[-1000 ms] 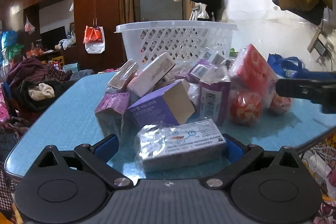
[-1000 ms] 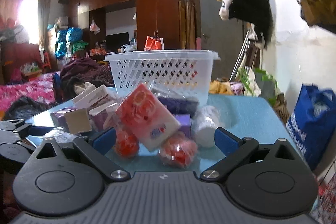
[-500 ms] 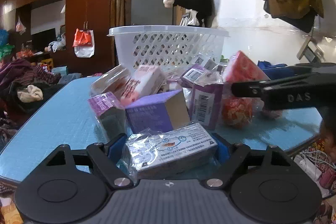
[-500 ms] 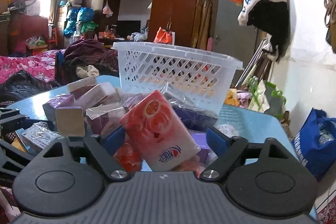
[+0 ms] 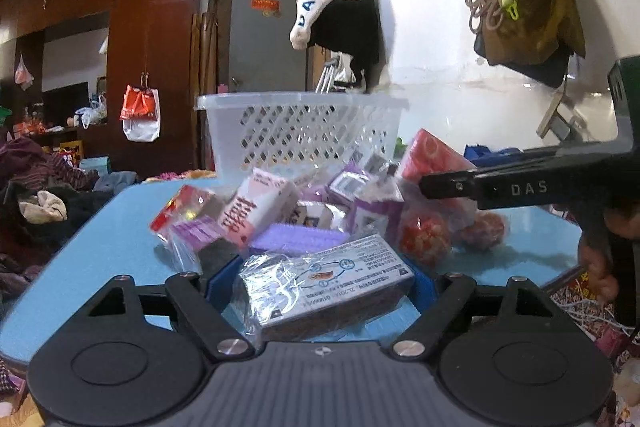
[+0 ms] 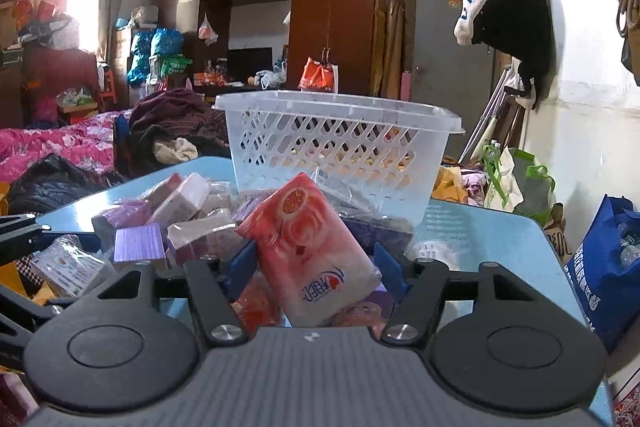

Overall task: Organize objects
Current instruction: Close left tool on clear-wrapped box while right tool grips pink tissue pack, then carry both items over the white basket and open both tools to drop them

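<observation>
A pile of wrapped soaps and small boxes (image 5: 288,211) lies on a blue table (image 5: 120,239) in front of a white lattice basket (image 5: 300,131), which also shows in the right wrist view (image 6: 336,151). My left gripper (image 5: 320,283) is shut on a plastic-wrapped grey box (image 5: 328,279) and holds it above the table. My right gripper (image 6: 316,267) is shut on a red-pink tissue pack (image 6: 316,259), tilted, above the pile; it shows from the side in the left wrist view (image 5: 520,183).
A blue bag (image 6: 608,267) stands right of the table. Heaped clothes (image 5: 36,187) and a bed (image 6: 52,147) lie to the left. A dark wardrobe (image 6: 312,11) is behind the basket. Clothes hang on the right wall (image 5: 340,3).
Both grippers have closed on their items, the left on the wrapped box, the right on the tissue pack. Both have risen and moved nearer the basket.
</observation>
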Tool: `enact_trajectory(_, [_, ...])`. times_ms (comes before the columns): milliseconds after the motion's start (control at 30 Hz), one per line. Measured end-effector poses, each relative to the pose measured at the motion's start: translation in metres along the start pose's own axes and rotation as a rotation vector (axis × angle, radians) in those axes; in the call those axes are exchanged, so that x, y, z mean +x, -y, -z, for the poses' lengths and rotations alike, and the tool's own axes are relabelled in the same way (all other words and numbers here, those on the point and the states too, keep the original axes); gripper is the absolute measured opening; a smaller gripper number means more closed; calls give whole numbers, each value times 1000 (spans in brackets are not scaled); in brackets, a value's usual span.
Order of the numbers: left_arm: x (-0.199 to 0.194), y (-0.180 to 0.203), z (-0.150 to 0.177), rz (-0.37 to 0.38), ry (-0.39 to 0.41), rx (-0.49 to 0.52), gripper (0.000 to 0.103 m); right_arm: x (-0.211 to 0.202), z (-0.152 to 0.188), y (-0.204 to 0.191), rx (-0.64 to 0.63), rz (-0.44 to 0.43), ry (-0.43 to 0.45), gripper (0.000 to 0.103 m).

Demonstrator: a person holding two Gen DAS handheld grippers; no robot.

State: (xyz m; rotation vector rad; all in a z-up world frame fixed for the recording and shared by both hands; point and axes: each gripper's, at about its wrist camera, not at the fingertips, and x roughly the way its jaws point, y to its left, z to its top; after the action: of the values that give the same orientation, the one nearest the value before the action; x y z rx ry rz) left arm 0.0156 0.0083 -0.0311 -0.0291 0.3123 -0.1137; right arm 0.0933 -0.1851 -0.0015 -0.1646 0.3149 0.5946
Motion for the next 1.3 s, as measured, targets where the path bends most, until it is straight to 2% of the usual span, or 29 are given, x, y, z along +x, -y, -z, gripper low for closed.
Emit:
enact_trajectory(267, [6, -11, -11, 14, 21, -49, 86, 1, -7, 16, 59, 13, 28, 67])
enact_trajectory(467, [6, -22, -37, 4, 78, -55, 86, 1, -26, 38, 132, 5, 57, 67])
enact_trajectory(700, [47, -44, -100, 11, 55, -80, 86, 2, -76, 49, 137, 26, 124, 67])
enact_trajectory(867, [92, -53, -153, 22, 42, -92, 86, 39, -121, 52, 122, 41, 107, 67])
enact_trajectory(967, [119, -55, -177, 18, 13, -92, 86, 66, -137, 55, 104, 82, 77, 67])
enact_trajectory(1067, [152, -58, -194, 17, -66, -84, 86, 100, -149, 62, 104, 108, -4, 67])
enact_trajectory(1200, [184, -59, -203, -29, -151, -26, 86, 129, -152, 68, 92, 132, -79, 67])
enact_trajectory(1300, [196, -63, -204, -46, -194, -19, 86, 134, -152, 68, 82, 120, -86, 67])
